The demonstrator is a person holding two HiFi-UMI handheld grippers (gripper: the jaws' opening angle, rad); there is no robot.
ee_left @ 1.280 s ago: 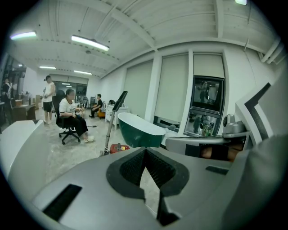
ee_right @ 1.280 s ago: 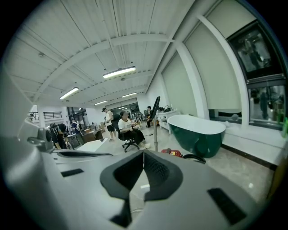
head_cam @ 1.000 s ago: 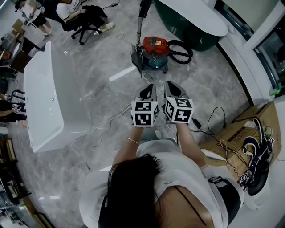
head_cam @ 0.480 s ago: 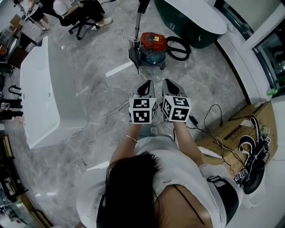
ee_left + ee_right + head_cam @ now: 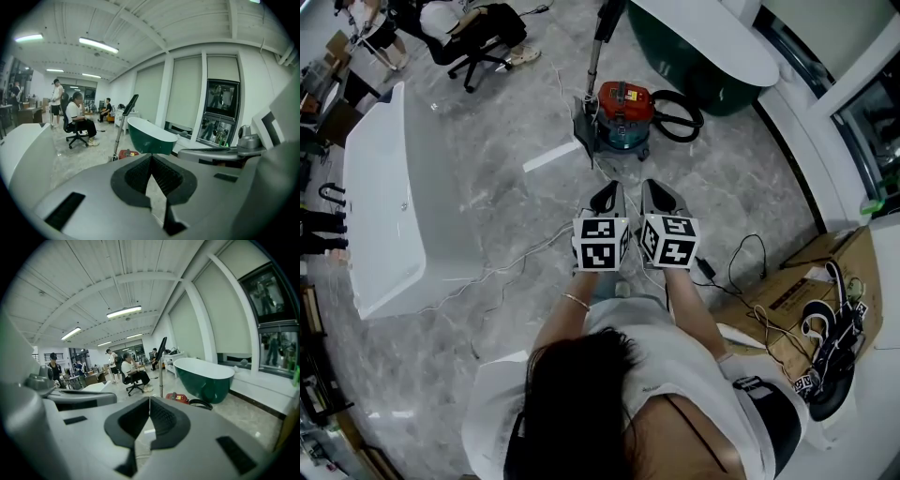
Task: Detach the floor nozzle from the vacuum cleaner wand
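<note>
Both the left gripper (image 5: 607,199) and right gripper (image 5: 661,199) are pressed together, empty, well short of the red canister vacuum cleaner (image 5: 623,112) on the grey marble floor (image 5: 506,216).

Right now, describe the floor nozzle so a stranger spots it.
Find the dark green bathtub at the head view's top; a red-topped vacuum canister stands beside it. The floor nozzle is the dark flat wedge at the canister's left, alone at the foot of the upright wand.

We are in a large open hall, half bathroom showroom and half office. A white bathtub (image 5: 394,197) lies at the left of the head view and a green bathtub (image 5: 208,380) at the top. There is a marble floor (image 5: 516,216), an office chair (image 5: 483,52) at the upper left, and strip lights (image 5: 124,311) overhead.
</note>
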